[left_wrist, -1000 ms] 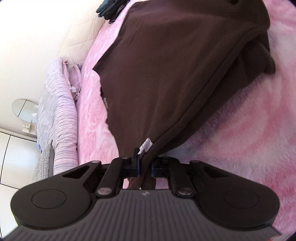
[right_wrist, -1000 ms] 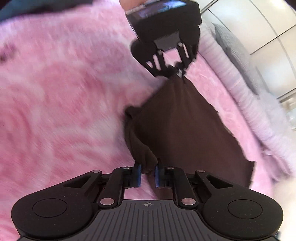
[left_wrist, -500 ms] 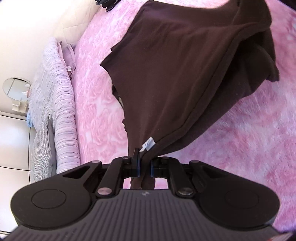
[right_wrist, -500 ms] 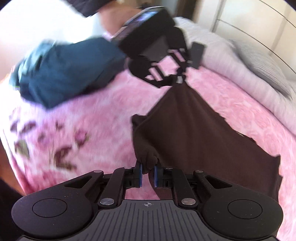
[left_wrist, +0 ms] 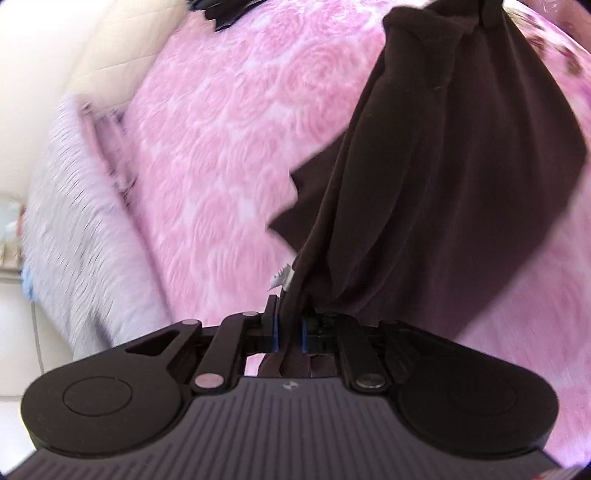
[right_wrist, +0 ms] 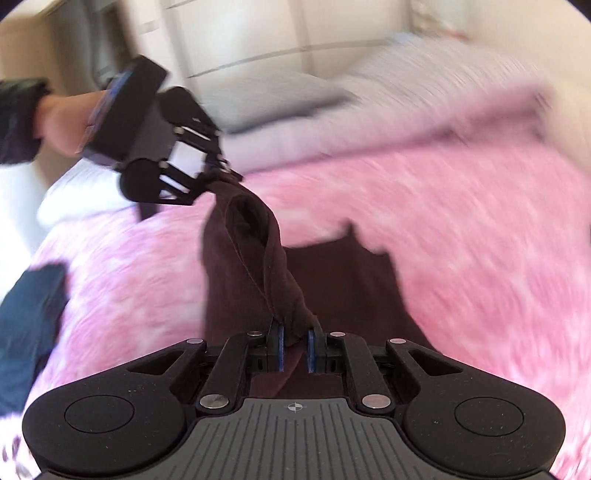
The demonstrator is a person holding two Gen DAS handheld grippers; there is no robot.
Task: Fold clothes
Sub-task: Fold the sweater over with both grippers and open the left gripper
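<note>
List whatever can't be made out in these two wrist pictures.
- Type of brown garment: bunched, top cut off by the left wrist picture's edge.
- Print on the white tag: too small, blurred.
- Blue cloth: cut off at the right wrist picture's left edge.
- Pillows: smeared by motion blur.
- Black item on the bed: cut off at the top.

The garment hangs between both tongs above the bedspread; pillows lie left.

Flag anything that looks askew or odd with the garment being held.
The brown garment hangs unevenly: the edge between the left gripper and right gripper is twisted into a rope-like roll, not spread flat. Its white tag sticks out. No damage visible.
</note>
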